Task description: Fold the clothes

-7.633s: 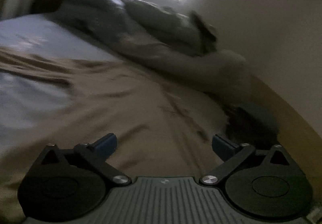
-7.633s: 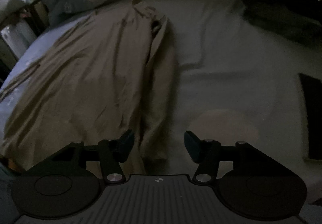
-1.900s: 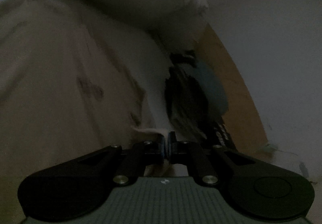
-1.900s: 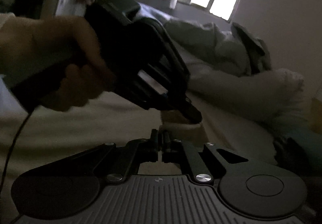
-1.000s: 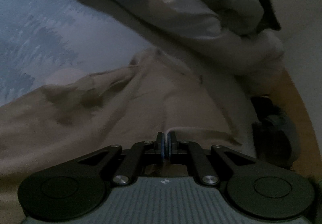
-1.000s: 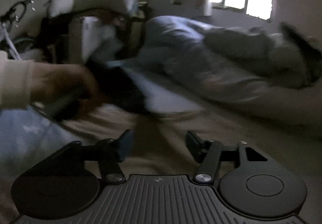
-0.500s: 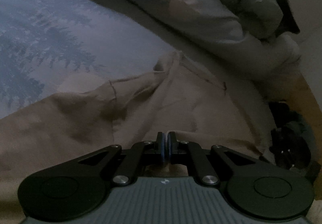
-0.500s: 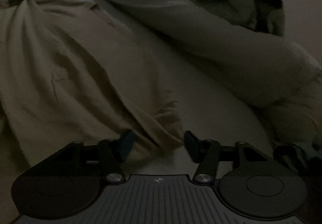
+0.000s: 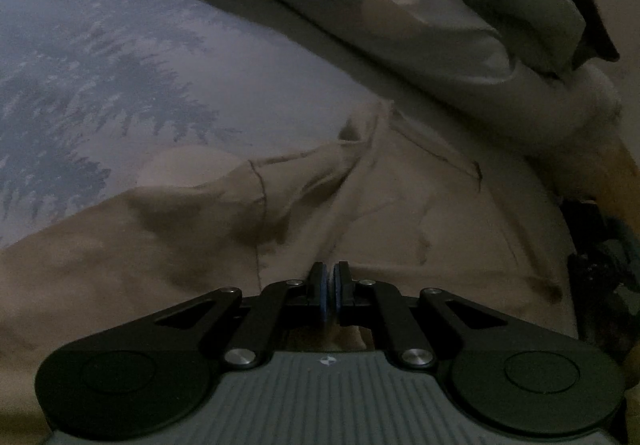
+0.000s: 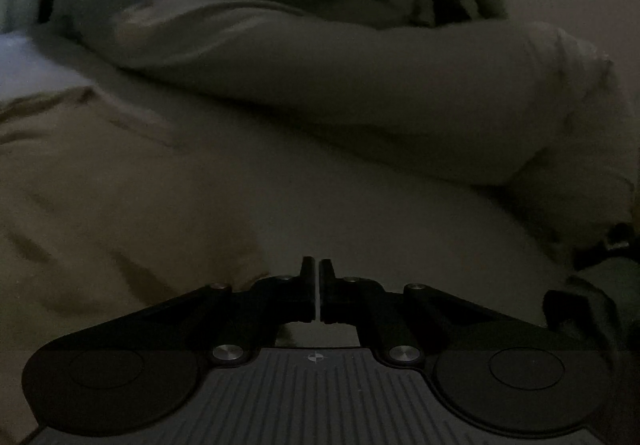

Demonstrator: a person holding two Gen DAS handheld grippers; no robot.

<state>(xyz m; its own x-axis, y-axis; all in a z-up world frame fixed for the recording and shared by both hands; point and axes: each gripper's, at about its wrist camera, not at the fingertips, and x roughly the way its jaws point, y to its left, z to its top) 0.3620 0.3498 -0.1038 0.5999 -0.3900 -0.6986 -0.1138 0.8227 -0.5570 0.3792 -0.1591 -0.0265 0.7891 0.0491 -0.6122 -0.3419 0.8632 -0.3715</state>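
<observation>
A tan garment [image 9: 400, 213] lies spread on the bed, wrinkled, its collar end toward the bedding. My left gripper [image 9: 330, 285] is shut on a fold of it at the near edge, and cloth shows below the closed fingers. In the right wrist view the tan garment [image 10: 100, 205] fills the left half, and its lower edge runs in under my right gripper [image 10: 319, 281]. That gripper's fingers are closed to a thin slit at the garment's corner; the pinch itself is mostly hidden in the dark.
A bunched pale duvet [image 9: 400, 25] lies across the far side, also the duvet [image 10: 360, 85] in the right view. A grey-blue sheet [image 9: 100, 77] with a tree print is at left. Dark items [image 9: 600, 265] sit by the wooden bed edge [image 9: 616, 173] at right.
My right gripper, open half a second ago with the garment's corner between its fingers, has shut. The left gripper stayed shut on the cloth and shifted slightly nearer the duvet.
</observation>
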